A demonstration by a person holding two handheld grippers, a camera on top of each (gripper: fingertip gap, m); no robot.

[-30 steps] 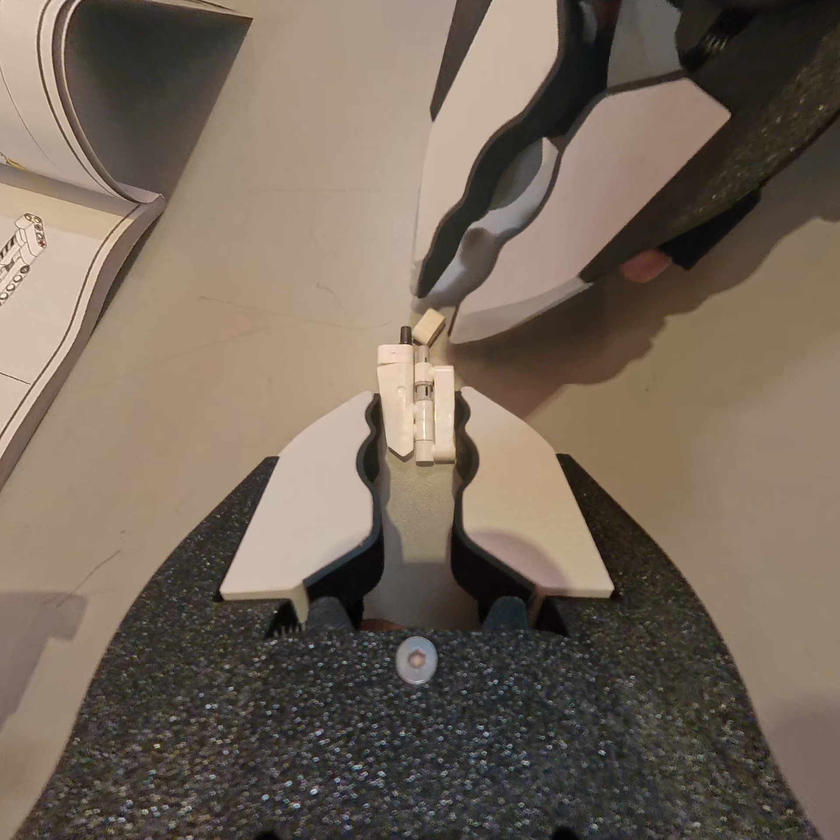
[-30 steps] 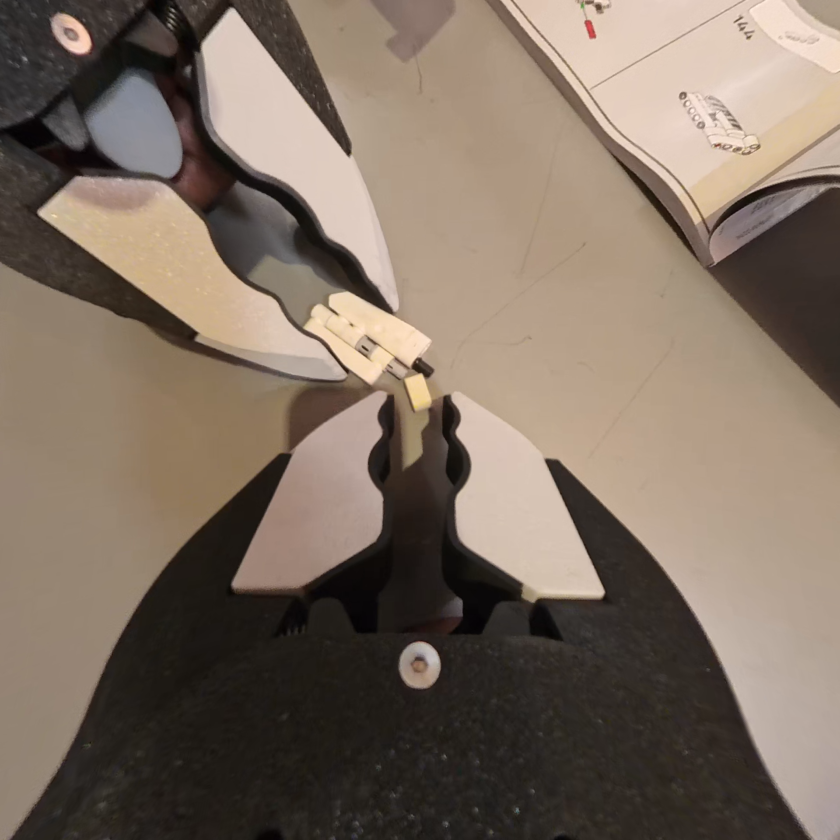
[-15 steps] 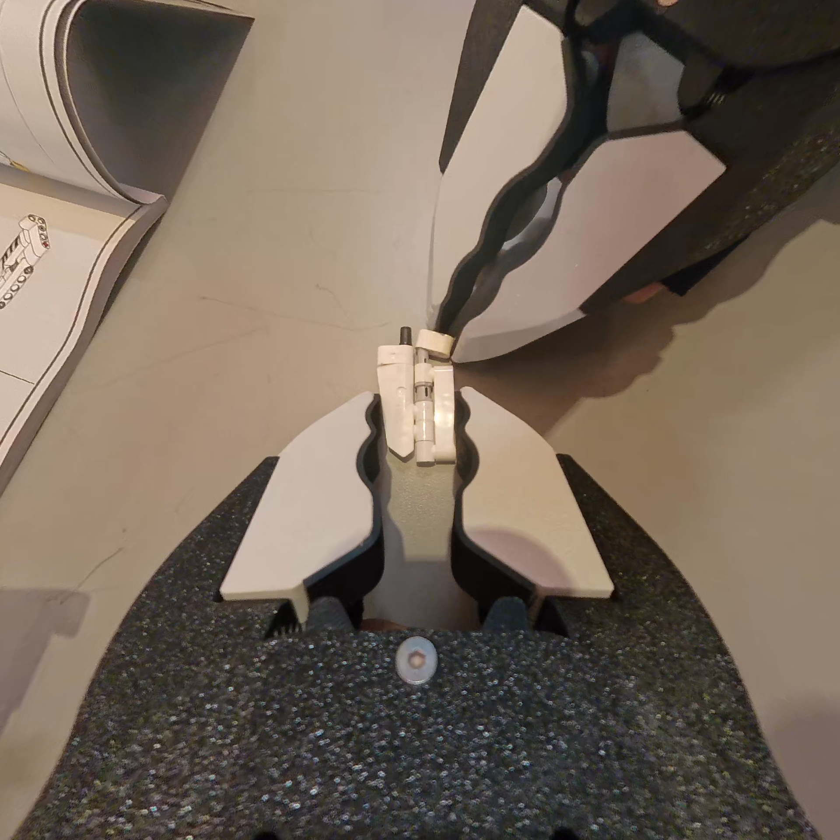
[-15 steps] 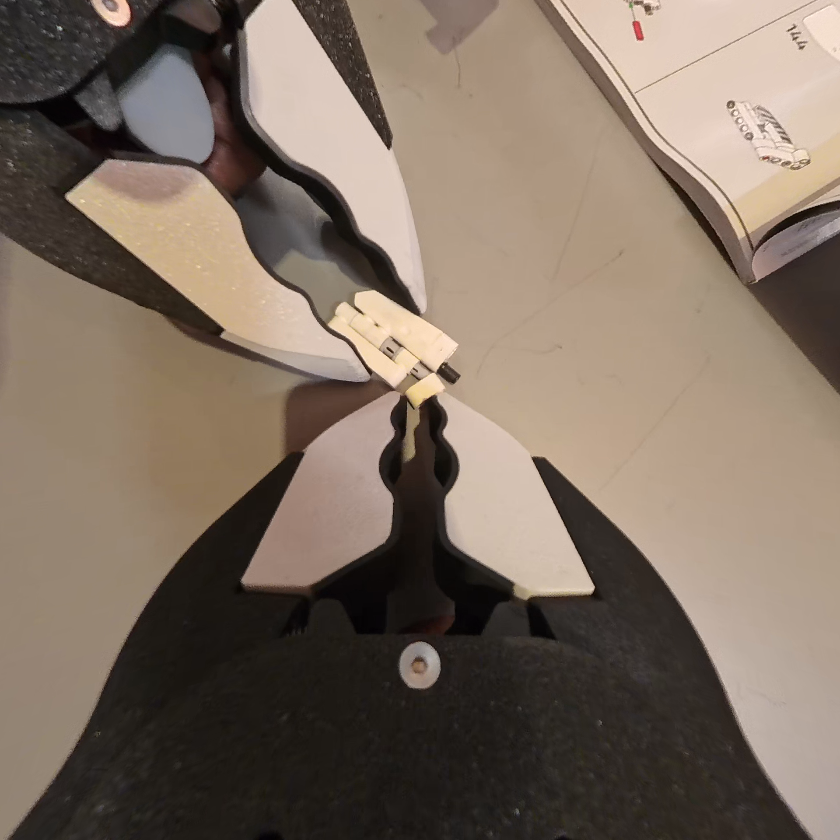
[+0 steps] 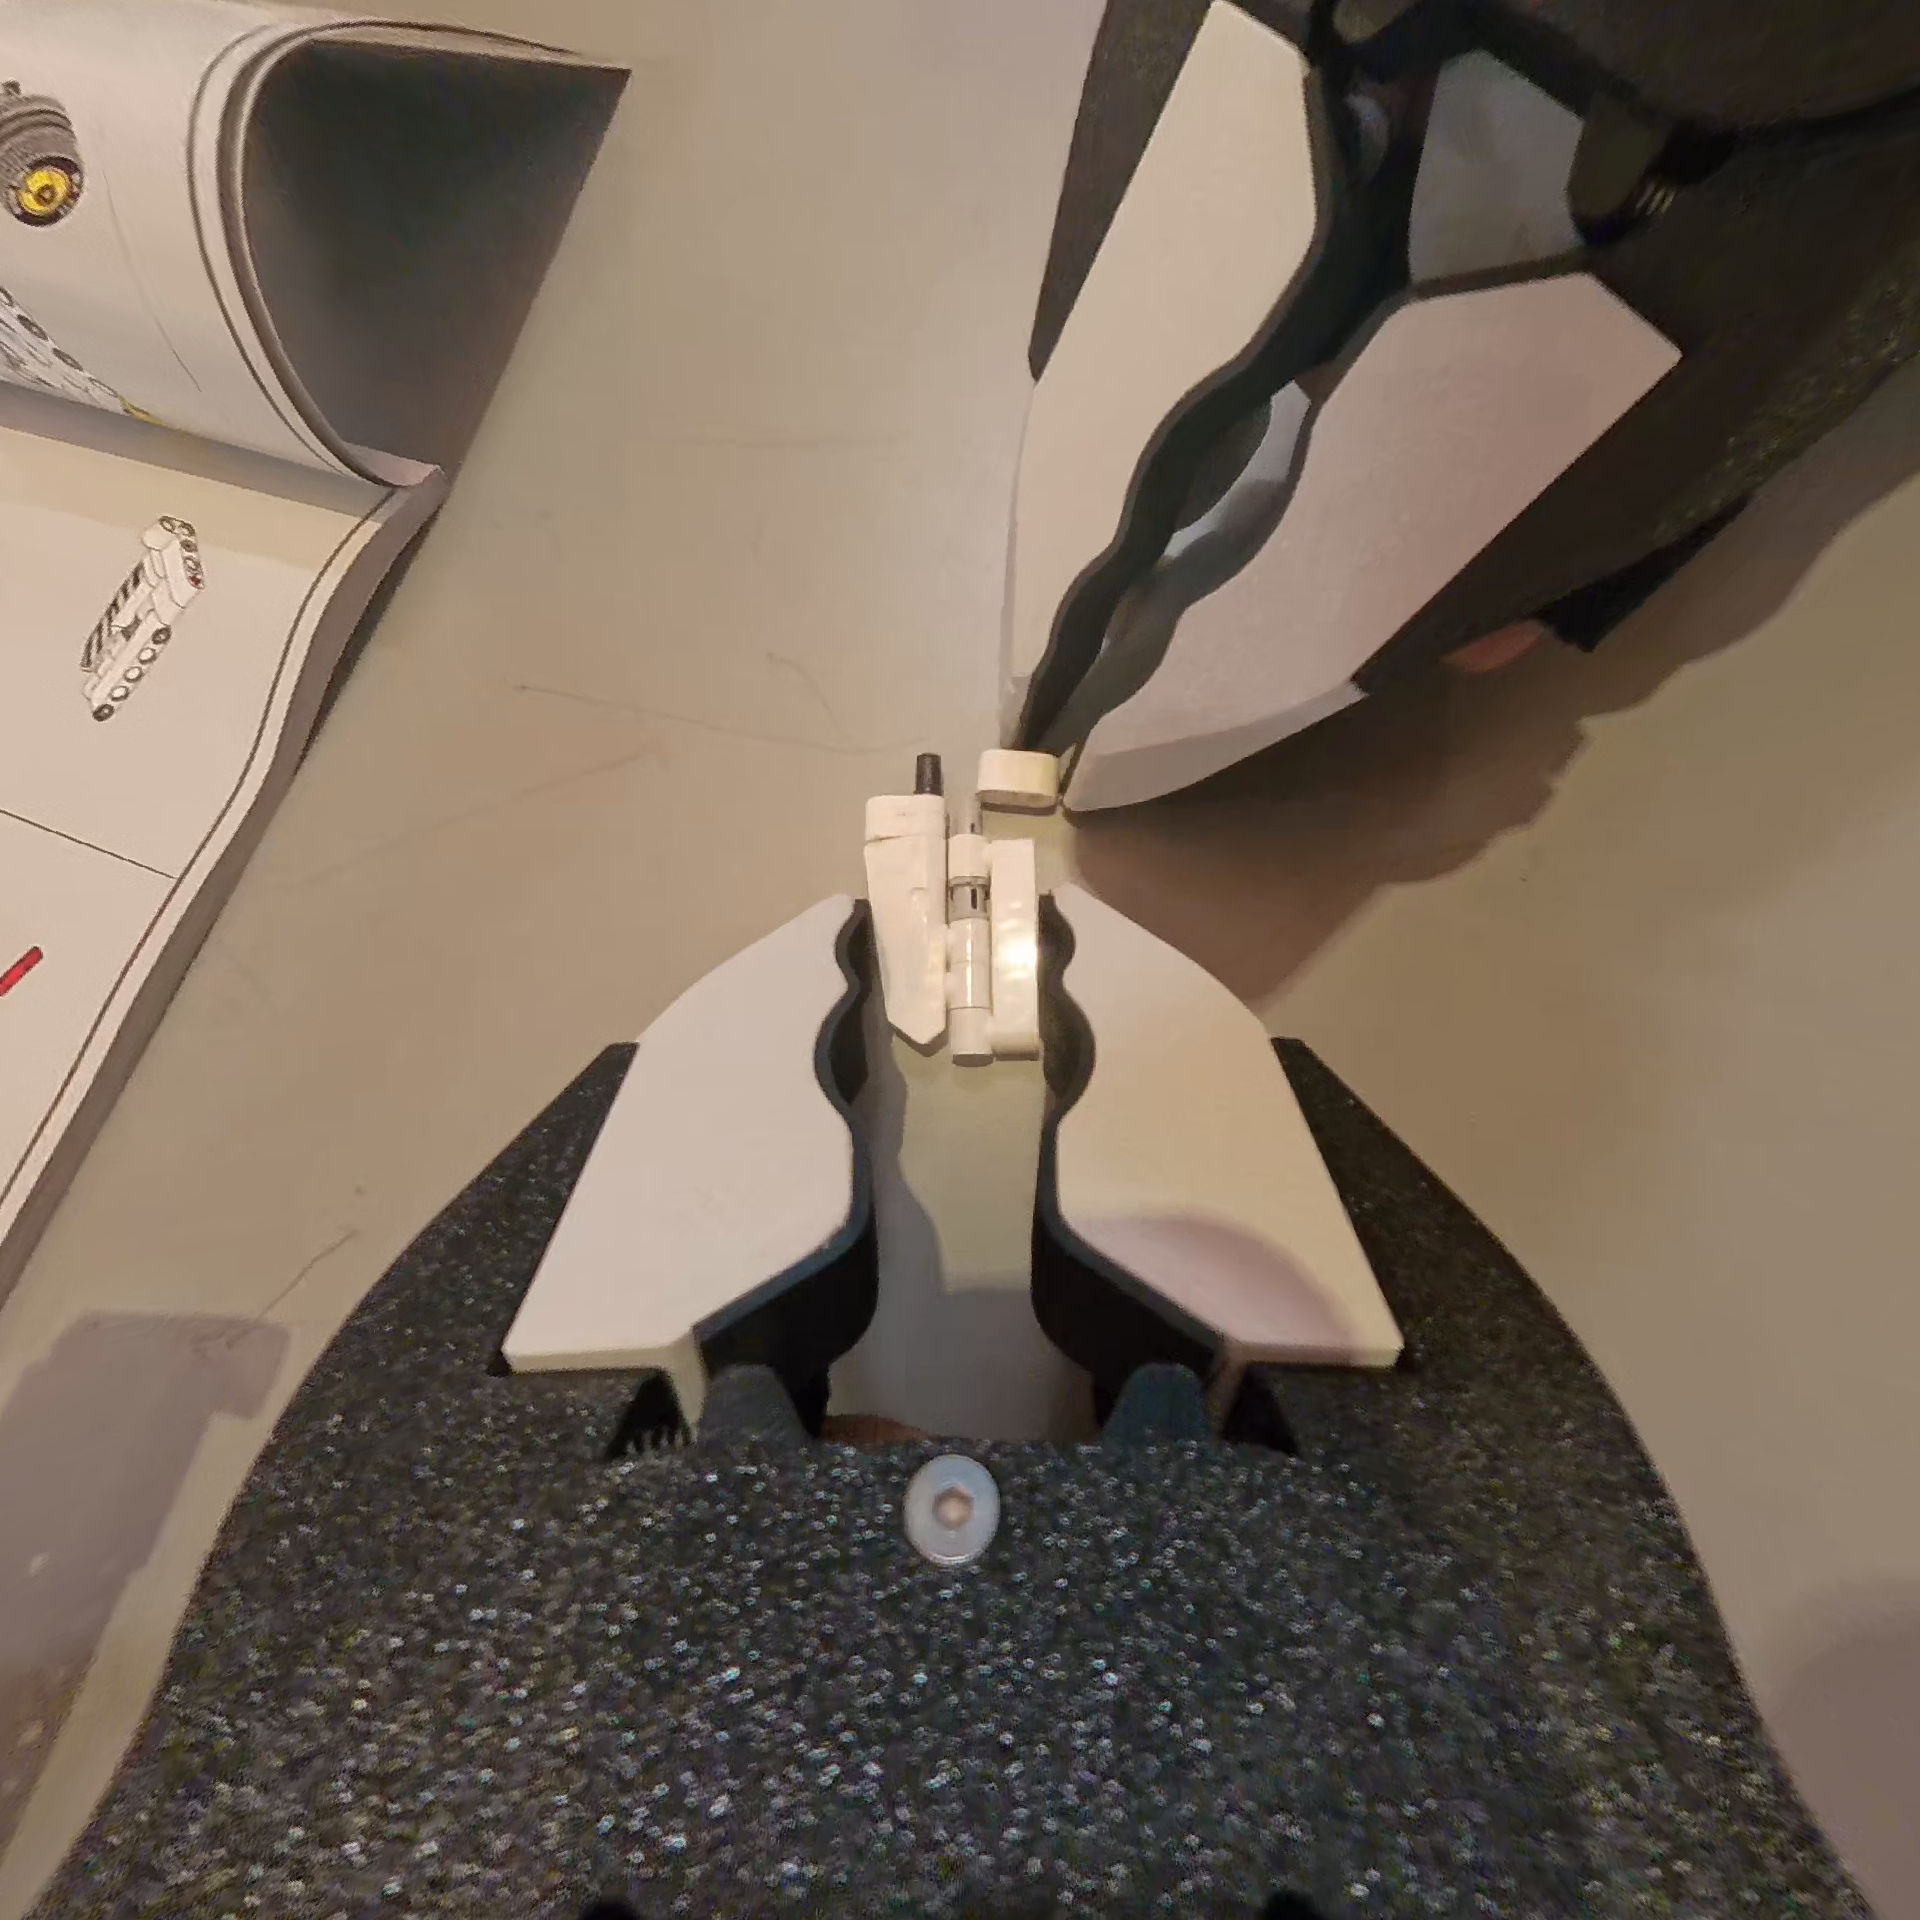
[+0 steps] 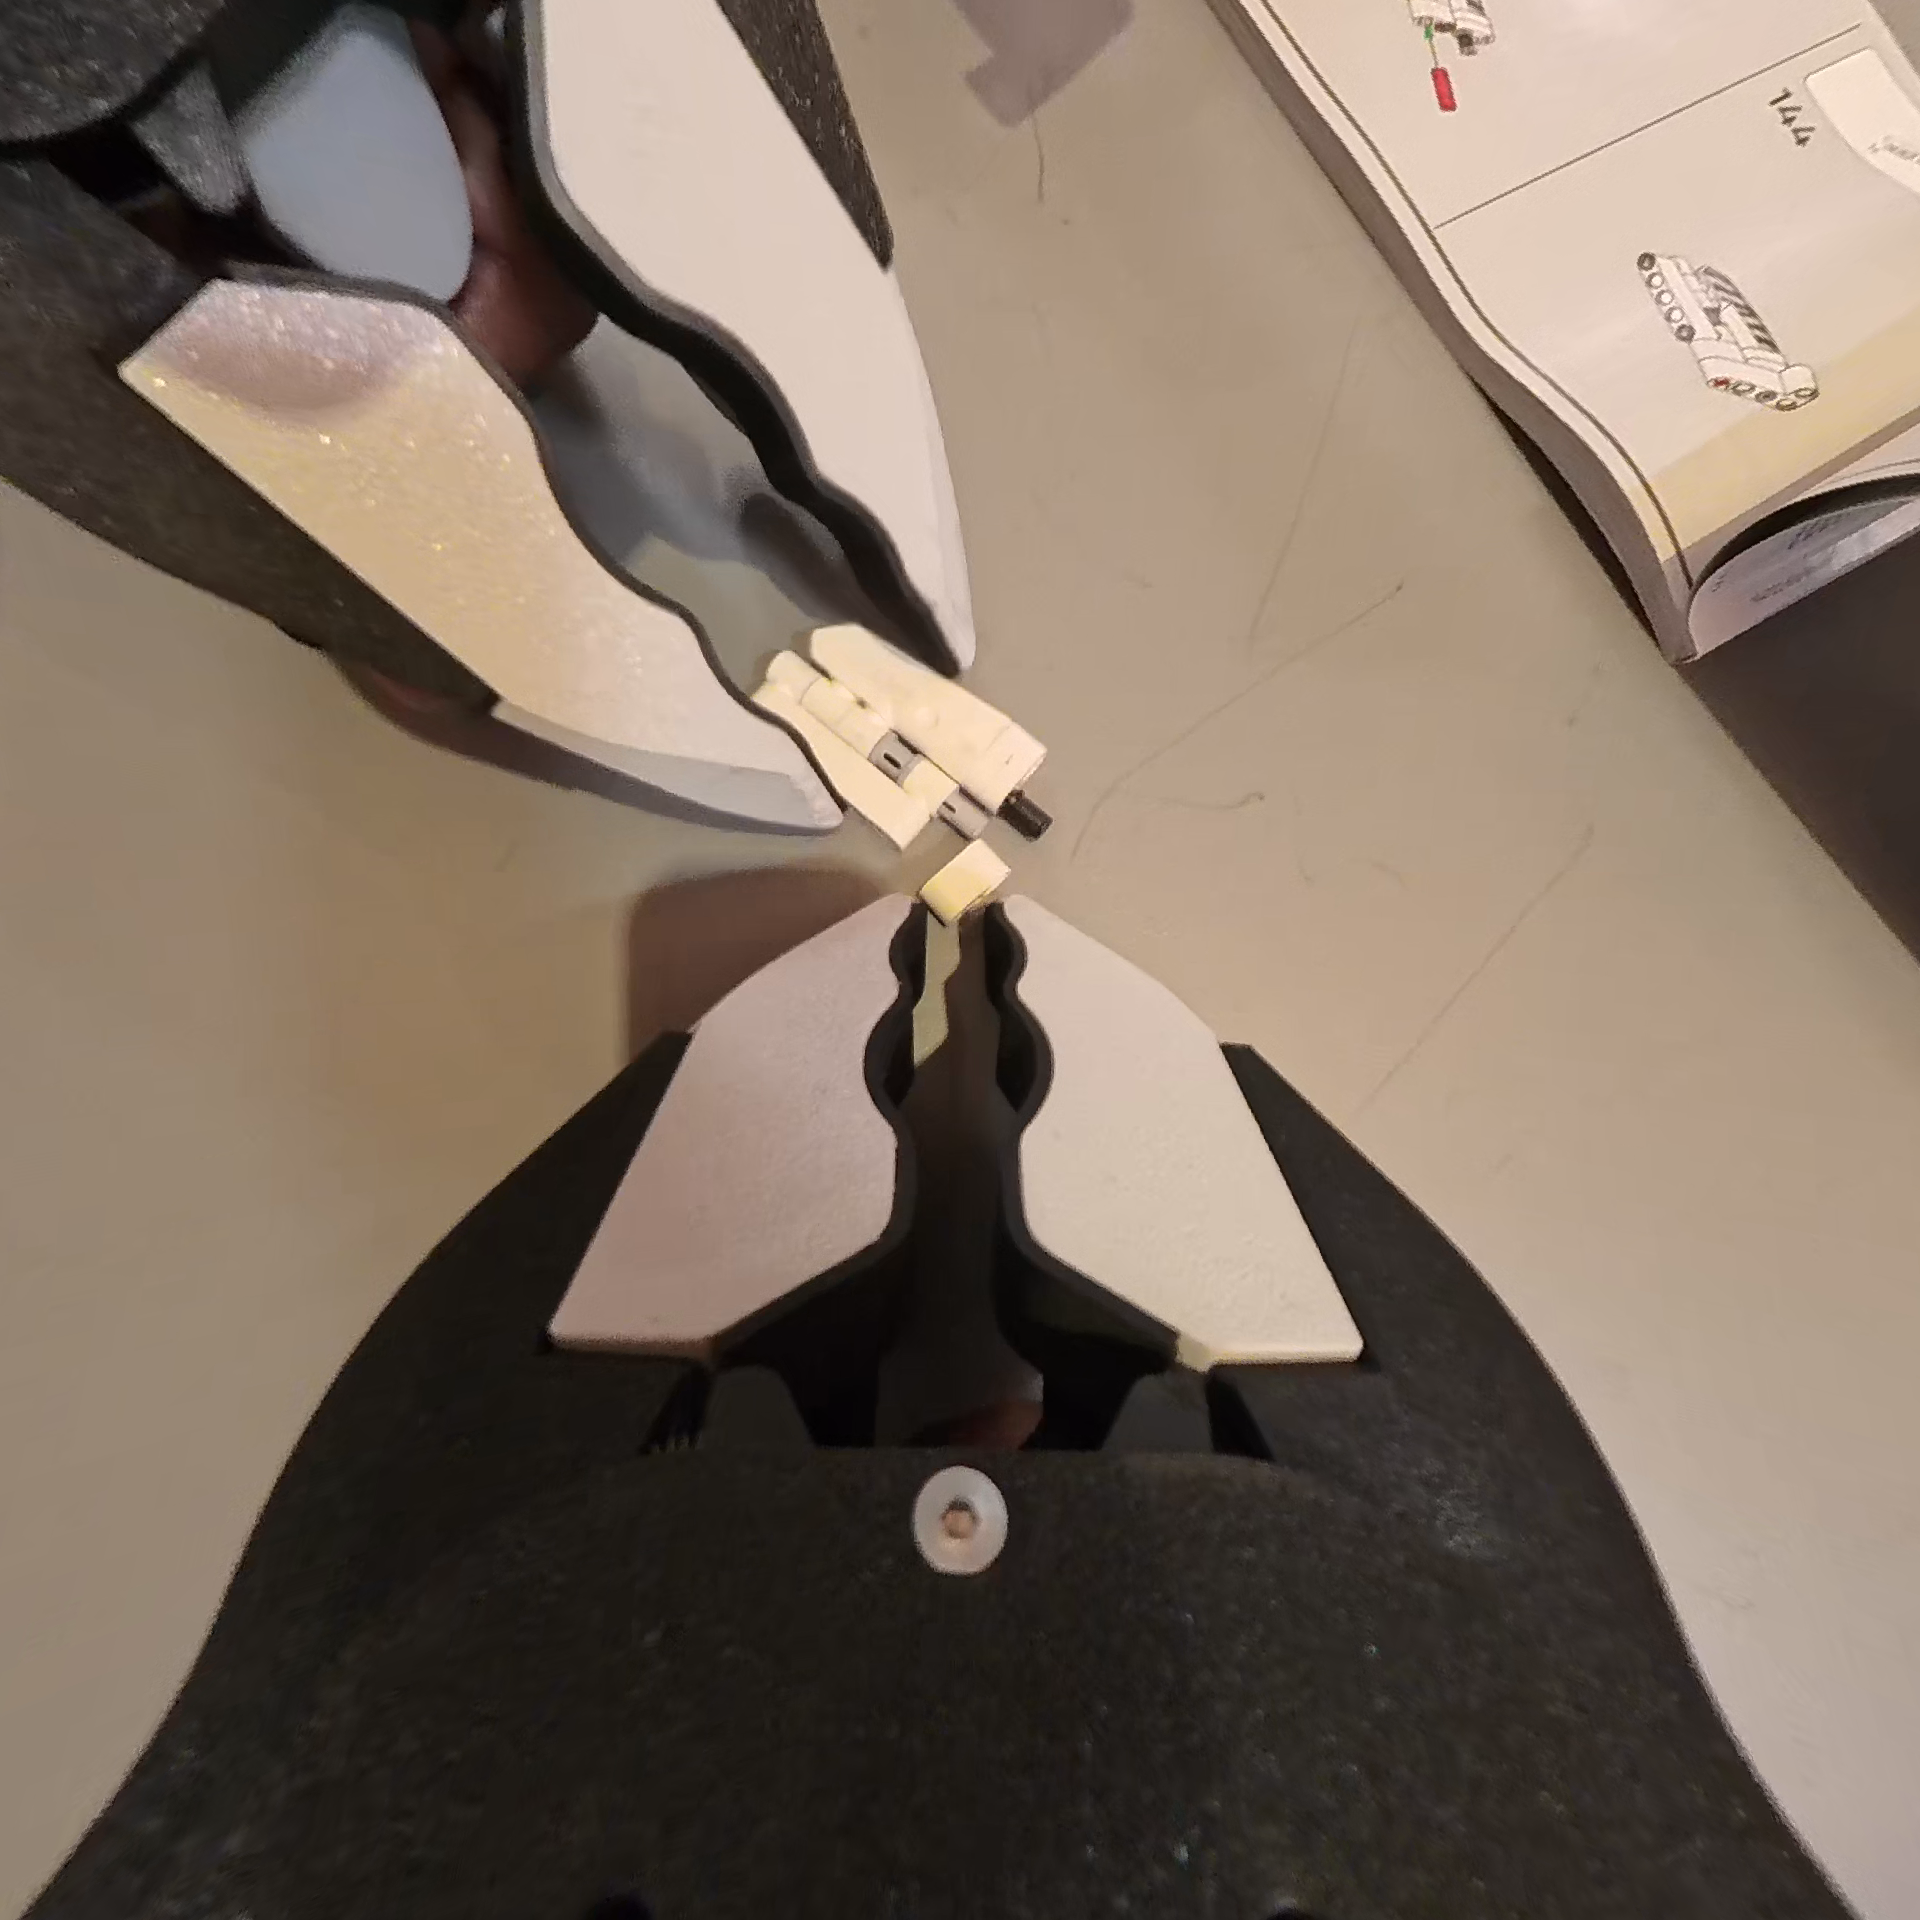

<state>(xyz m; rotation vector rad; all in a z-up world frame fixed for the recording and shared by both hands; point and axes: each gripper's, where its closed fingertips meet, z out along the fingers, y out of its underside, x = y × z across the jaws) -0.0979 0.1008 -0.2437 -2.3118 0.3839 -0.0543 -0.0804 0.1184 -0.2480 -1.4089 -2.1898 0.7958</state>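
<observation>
Your left tongs (image 5: 961,935) are pinching a white toy-brick assembly (image 5: 951,935), both pads pressing on its sides, its black pin (image 5: 925,774) and grey peg pointing forward. Your right tongs (image 6: 961,914) are squeezing a small cream block (image 6: 966,878) at their tips, and it is sitting just beside the end of that peg. Farther off, an open instruction booklet (image 6: 1662,260) is lying on the beige tabletop (image 6: 1299,935).
</observation>
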